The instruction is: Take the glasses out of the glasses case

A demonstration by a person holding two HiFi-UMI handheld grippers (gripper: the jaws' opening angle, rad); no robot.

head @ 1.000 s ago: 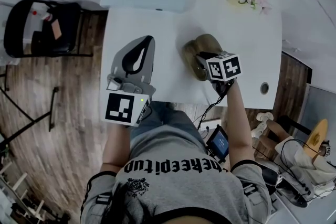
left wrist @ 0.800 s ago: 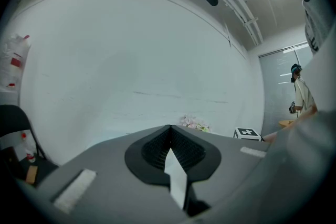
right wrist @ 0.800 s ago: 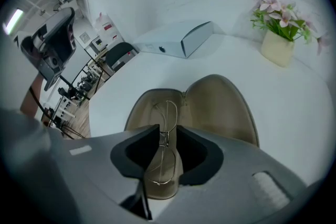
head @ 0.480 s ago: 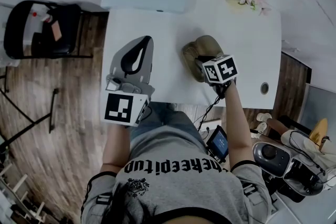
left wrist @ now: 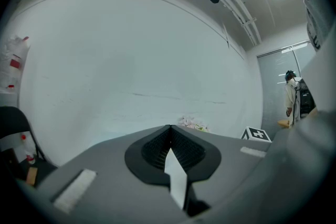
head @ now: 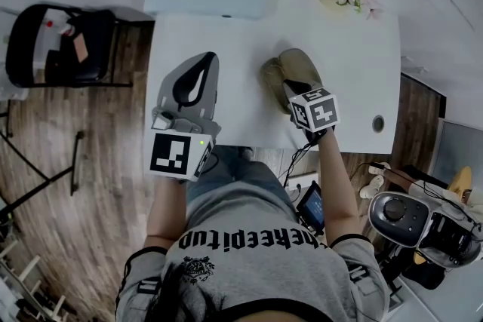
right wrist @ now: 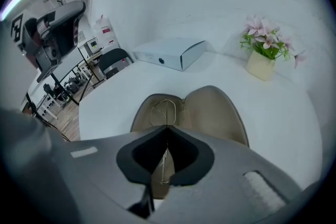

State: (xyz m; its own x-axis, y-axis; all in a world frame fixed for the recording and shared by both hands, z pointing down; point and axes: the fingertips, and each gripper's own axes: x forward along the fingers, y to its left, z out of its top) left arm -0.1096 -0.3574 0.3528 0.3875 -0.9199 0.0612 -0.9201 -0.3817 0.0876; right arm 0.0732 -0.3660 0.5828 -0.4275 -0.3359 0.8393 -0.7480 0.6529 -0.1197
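Clamping the thin-framed glasses (right wrist: 164, 110), the right gripper (right wrist: 167, 126) sits over the open glasses case (right wrist: 216, 107). Left gripper (left wrist: 169, 128) jaws together, holding nothing

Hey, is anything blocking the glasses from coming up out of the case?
Nothing visible does. The case lies wide open on the table, and the right gripper is shut on the thin wire frame of the glasses, with nothing over them.

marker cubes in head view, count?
2. One on the left hand-held gripper, at the white table's near edge; one on the right hand-held gripper, over the tan glasses case.
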